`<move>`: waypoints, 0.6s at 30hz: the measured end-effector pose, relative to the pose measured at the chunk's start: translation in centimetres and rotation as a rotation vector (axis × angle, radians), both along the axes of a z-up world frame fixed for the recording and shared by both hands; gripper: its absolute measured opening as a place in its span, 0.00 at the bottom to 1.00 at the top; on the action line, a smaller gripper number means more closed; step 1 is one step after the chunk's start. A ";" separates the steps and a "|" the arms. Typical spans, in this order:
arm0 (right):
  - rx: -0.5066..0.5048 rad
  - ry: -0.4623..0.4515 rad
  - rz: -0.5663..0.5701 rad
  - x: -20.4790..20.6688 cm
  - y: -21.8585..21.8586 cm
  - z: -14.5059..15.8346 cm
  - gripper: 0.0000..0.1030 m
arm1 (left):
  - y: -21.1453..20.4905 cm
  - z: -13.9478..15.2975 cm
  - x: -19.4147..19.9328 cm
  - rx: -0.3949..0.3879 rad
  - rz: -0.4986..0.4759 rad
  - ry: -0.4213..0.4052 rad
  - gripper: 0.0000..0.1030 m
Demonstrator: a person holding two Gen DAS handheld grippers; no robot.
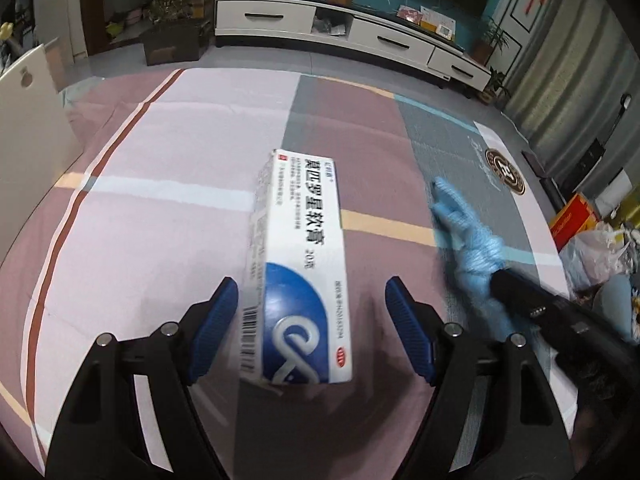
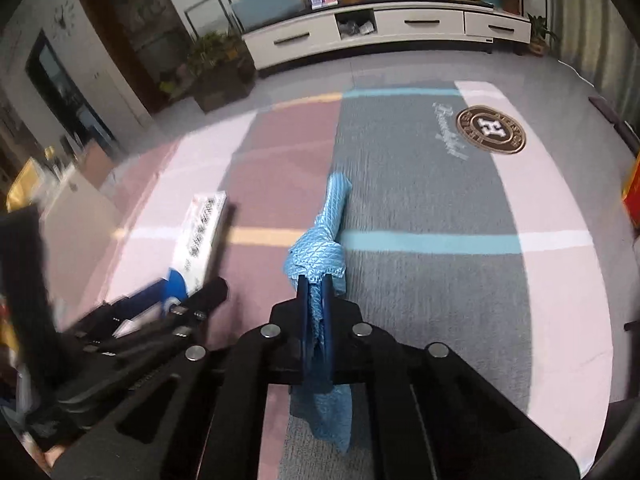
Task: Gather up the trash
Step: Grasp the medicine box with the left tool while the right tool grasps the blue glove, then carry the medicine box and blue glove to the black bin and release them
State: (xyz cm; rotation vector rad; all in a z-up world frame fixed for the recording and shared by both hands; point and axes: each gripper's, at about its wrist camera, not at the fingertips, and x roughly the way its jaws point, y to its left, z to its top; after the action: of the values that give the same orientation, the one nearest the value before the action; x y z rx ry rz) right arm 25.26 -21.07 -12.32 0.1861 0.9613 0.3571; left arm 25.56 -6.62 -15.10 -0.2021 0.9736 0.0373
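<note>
Tongs first: my right tongs [image 2: 316, 280] are clamped on a crumpled blue glove [image 2: 320, 252], the two blue pads pressed flat together with the thin textured film pinched between them. Part of the glove bunches up beyond the tips and a loose end hangs below the pads, over the grey panel of the patchwork floor mat [image 2: 420, 184].

My left tongs [image 1: 312, 308] stand apart around a white and blue medicine box [image 1: 296, 264]. The box lies lengthwise between the pads, its blue end nearest the camera; I see a gap between the box and the right-hand pad, while the left-hand pad sits just beside the barcode edge, and I cannot tell whether it touches.

Taking the box as my landmark: the glove is to its right, near but apart, and the round brown emblem [image 2: 491, 129] on the mat is further right and well beyond it. A white TV cabinet [image 1: 360, 32] stands against the wall far behind the box.
</note>
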 end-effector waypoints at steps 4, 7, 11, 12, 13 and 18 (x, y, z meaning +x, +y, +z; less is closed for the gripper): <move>0.031 -0.040 -0.029 -0.4 -1.4 2.0 0.07 | 0.0 -0.1 -0.1 0.017 0.024 -0.033 0.48; 0.060 -0.071 -0.049 -1.1 -2.4 3.8 0.07 | 0.3 0.0 -0.4 0.000 0.038 -0.041 0.42; 0.067 -0.115 -0.066 -2.1 -3.2 6.3 0.07 | 0.0 1.9 -2.0 -0.011 0.023 -0.082 0.41; 0.068 -0.125 -0.070 -2.5 -3.4 7.0 0.07 | -0.2 2.6 -2.3 -0.013 0.015 -0.094 0.41; 0.075 -0.138 -0.079 -3.3 -3.7 8.1 0.07 | -0.4 3.6 -3.0 -0.015 0.006 -0.109 0.41; 0.062 -0.216 -0.118 -6.5 -5.6 12.7 0.07 | -2.5 9.6 -7.1 -0.026 -0.062 -0.220 0.41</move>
State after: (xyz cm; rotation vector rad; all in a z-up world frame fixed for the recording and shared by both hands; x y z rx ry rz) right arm 18.74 -26.69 0.41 0.2546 0.7230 0.2924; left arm 18.47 -9.08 -5.53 -0.1953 0.7604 -0.0541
